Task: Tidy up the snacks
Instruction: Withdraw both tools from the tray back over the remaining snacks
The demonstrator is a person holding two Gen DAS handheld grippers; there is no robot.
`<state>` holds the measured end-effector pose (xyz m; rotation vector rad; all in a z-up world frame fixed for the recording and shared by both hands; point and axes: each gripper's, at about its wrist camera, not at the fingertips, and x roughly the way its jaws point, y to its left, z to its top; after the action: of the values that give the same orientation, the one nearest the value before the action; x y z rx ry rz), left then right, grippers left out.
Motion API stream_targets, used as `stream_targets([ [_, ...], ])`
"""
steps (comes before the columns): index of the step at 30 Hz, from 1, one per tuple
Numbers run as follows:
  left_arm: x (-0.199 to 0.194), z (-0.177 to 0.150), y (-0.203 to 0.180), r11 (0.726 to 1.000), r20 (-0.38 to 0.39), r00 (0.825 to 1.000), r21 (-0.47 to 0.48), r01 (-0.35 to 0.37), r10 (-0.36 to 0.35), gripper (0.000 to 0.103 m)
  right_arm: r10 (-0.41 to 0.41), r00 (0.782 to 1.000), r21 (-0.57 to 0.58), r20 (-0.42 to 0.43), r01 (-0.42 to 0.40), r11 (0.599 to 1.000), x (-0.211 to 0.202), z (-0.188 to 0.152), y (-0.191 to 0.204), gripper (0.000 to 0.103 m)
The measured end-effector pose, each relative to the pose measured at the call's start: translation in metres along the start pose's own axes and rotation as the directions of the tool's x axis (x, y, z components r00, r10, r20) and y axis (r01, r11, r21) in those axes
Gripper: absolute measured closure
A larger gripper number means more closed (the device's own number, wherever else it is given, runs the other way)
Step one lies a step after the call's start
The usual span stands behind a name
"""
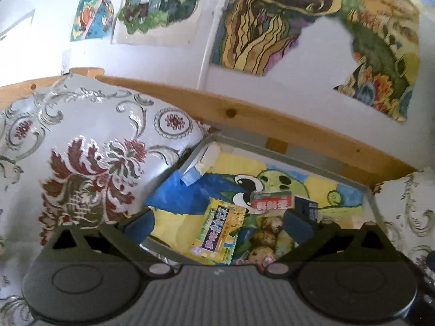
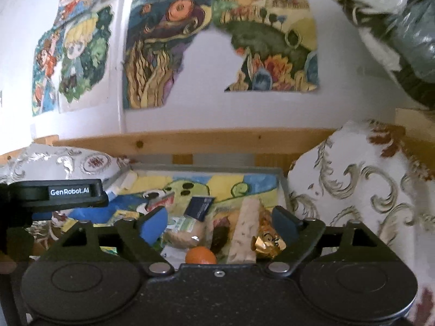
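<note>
A grey-rimmed tray lined with a painted picture holds the snacks. In the left wrist view a yellow packet, a red and grey box, a dark blue packet and a bag of round brown snacks lie in it. My left gripper hangs open above them, holding nothing. In the right wrist view an orange fruit, a pale long bar, a gold-wrapped sweet, a wrapped bun and the dark blue packet show between the fingers of my open right gripper.
Patterned cushions flank the tray on both sides. A wooden rail runs behind it, under a white wall with painted posters. The left gripper's body shows at left in the right wrist view. A plastic bag hangs at upper right.
</note>
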<state>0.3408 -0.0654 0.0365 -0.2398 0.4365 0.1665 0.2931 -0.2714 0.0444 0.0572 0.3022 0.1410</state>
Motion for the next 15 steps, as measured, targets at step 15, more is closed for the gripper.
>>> stream_targets([
  [15,-0.085,-0.006,0.027,0.997,0.031,0.997,-0.022,0.068,-0.067,0.0,-0.015,0.995,-0.036,0.097,0.018,0.999,-0.088,0.015,0.018,0.001],
])
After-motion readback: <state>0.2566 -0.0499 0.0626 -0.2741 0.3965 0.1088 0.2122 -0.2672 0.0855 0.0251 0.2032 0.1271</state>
